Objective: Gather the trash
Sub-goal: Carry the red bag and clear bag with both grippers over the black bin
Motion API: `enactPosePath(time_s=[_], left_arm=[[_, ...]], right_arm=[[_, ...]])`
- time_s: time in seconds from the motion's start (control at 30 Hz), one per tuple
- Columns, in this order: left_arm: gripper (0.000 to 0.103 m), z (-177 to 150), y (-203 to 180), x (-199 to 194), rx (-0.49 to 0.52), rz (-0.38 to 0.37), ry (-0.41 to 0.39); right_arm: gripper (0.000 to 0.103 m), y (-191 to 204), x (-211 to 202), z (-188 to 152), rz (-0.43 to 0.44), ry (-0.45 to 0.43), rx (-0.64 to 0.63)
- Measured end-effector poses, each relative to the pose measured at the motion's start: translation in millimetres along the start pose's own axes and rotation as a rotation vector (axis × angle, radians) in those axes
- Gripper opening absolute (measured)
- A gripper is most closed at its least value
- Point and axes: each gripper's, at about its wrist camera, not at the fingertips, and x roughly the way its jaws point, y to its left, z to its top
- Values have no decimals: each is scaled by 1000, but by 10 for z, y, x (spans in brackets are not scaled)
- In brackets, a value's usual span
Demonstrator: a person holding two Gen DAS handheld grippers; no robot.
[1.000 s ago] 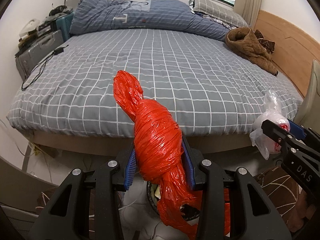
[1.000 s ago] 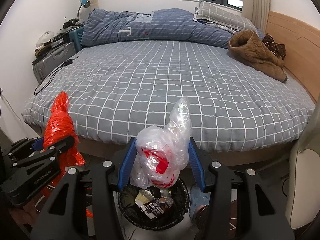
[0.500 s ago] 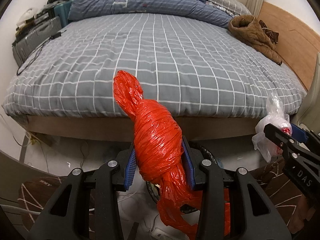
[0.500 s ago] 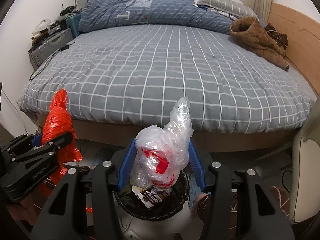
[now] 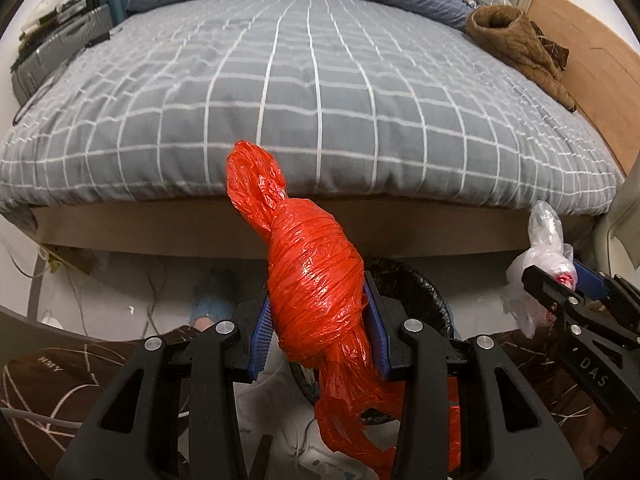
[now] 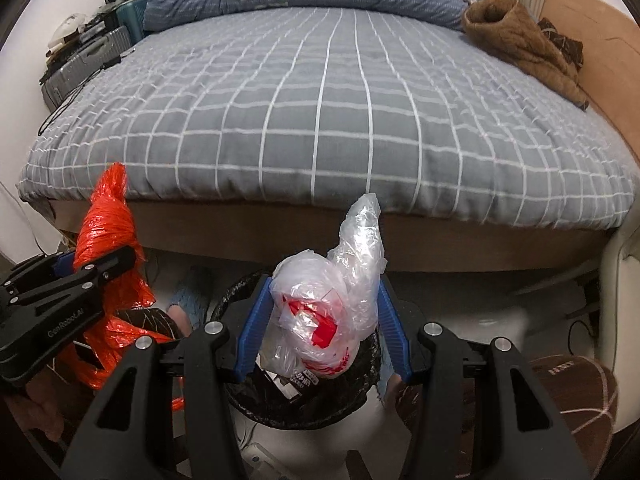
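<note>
My left gripper point(image 5: 316, 328) is shut on a twisted orange plastic bag point(image 5: 312, 280); its loose tail hangs below the jaws. In the right wrist view the same orange bag point(image 6: 106, 236) shows at the left, in that gripper. My right gripper point(image 6: 322, 328) is shut on a clear plastic bag point(image 6: 332, 296) with red scraps inside. It hangs just above a round black-lined trash bin point(image 6: 360, 396) on the floor, which holds paper wrappers. In the left wrist view the bin point(image 5: 412, 292) lies behind the orange bag, and the clear bag point(image 5: 540, 268) is at the right.
A bed point(image 6: 320, 100) with a grey checked cover fills the view ahead; its wooden base point(image 6: 480, 248) stands just behind the bin. A brown jacket point(image 6: 516, 44) lies on it at the right. Suitcases point(image 6: 80, 64) stand at the left wall. Cables point(image 5: 152, 304) and a blue slipper point(image 5: 208, 304) lie on the floor.
Both grippers have sunk toward the floor with their bags and tipped further down. The bed now sits higher in both views and the bin looks nearer.
</note>
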Motion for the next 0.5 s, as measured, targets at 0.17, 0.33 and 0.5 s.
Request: enactPosePath(time_s=[0.17, 0.33, 0.5], left_arm=[[40, -21, -2, 159, 17, 5, 27], [40, -24, 59, 321, 15, 13, 60], [40, -13, 158, 383, 8, 34, 68]], right_arm=[[50, 32, 290, -40, 3, 56, -11], [50, 102, 537, -22, 10, 91, -12], [51, 259, 715, -31, 32, 134, -42]])
